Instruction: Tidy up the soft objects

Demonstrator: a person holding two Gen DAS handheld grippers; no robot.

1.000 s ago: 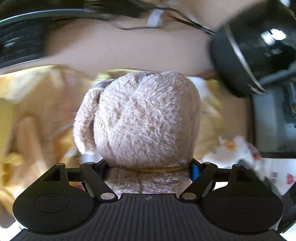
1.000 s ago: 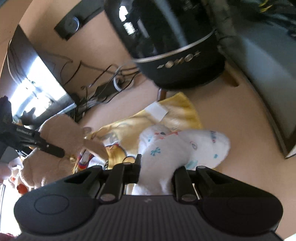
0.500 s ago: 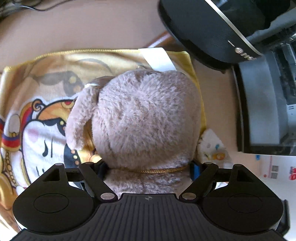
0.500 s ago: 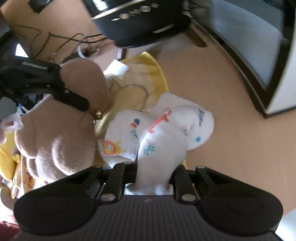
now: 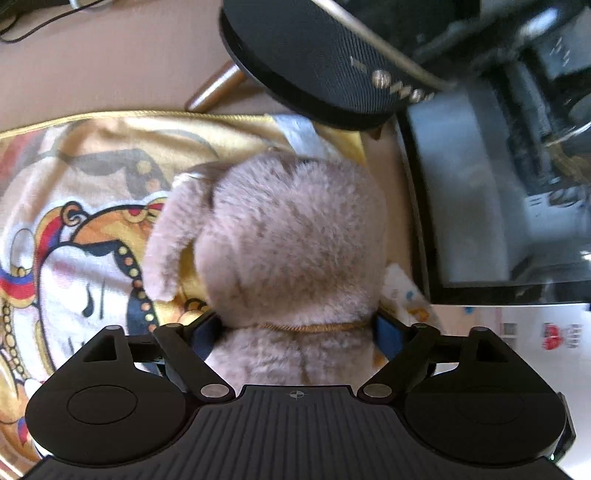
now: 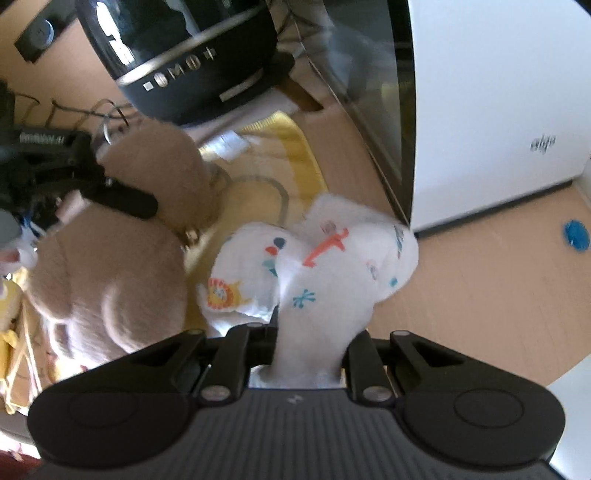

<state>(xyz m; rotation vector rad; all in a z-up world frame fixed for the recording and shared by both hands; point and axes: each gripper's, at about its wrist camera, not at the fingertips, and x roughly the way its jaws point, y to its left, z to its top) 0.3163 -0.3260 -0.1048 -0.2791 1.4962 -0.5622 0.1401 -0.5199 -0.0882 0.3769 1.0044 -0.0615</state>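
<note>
A: Left wrist view: left gripper (image 5: 295, 328) has the tan plush dog (image 5: 291, 251) between its fingers, at the neck by the gold cord collar (image 5: 314, 327). Jaws are opening; can't tell if the blue pads still press the fur. Dog's head hangs over the yellow printed blanket (image 5: 85, 221).

B: Right wrist view gives the other side. Right gripper (image 6: 310, 343) is clamped tight on the white printed plush (image 6: 325, 266), squeezing a narrow part of it. Lion and orange marks show on the fabric. It hangs over the blanket's (image 6: 295, 155) right edge, just beside the dog (image 6: 110, 258).

A: Can you see my gripper from there?

B: Yes, one black finger (image 6: 122, 199) lies across the dog's neck. Your view only catches a corner of my white plush (image 5: 406, 295), behind the dog.

A: Containers?

B: None that I can make out.

A: Surface: blanket lies on a tan floor (image 5: 110, 66). Behind it a round black speaker (image 5: 314, 62) on wooden legs, cables (image 5: 37, 22) at far left.

B: Same speaker (image 6: 177, 55) here, buttons on a silver band. To the right, a glossy dark panel (image 6: 362, 74) and a white appliance (image 6: 498, 92).
</note>
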